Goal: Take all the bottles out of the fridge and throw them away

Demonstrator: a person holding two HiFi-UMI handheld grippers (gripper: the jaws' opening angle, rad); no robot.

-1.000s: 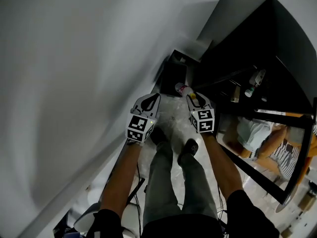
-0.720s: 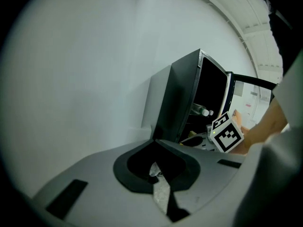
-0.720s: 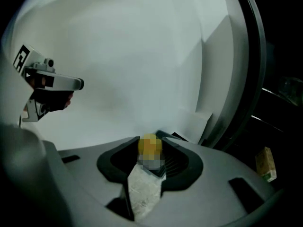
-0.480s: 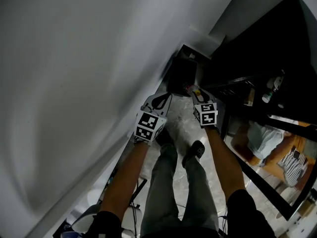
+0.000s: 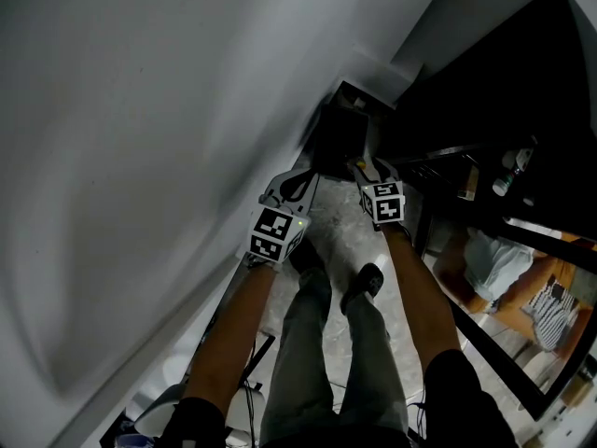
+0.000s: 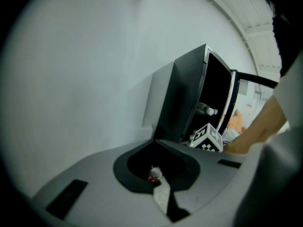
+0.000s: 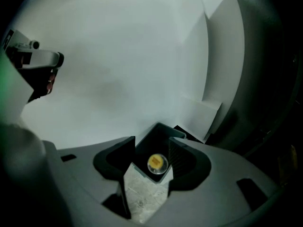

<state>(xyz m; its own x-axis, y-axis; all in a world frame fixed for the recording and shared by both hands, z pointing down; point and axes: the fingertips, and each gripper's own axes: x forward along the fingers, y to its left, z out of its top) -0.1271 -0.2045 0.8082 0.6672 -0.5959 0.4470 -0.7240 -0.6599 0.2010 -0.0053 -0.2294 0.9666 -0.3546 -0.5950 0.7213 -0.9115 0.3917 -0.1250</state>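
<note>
Yellow cap, clear body: the bottle [image 7: 157, 162] showed end-on in the right gripper view, in the gap between the jaws of the right gripper [image 7: 152, 149]. The jaws stood apart and had just been opening. A sliver of dark lay on each side of the bottle, and neither pad pressed on it. Behind it was the square mouth of the black bin [image 7: 165, 129]. The bottle fell within that mouth's outline. Whether it was inside the bin or just over it could not be told.

Head view: both grippers were held low ahead of the person's legs, pointing toward the black bin. It stood on the pale marbled floor [image 5: 331, 227], against the white wall [image 5: 140, 157]. The right gripper's tips were at the bin's near edge. The left gripper [image 5: 300, 181] was just beside it, on its left, apart from the bottle.

Left gripper: jaws together, nothing clamped. Past its tips a small red-and-white object [image 6: 153, 174] showed against the dark, too small to name.

The fridge [image 6: 187, 98] stood open to the right of the bin, with a shelf bottle [image 6: 207, 110] lying inside, well apart from both grippers.
</note>
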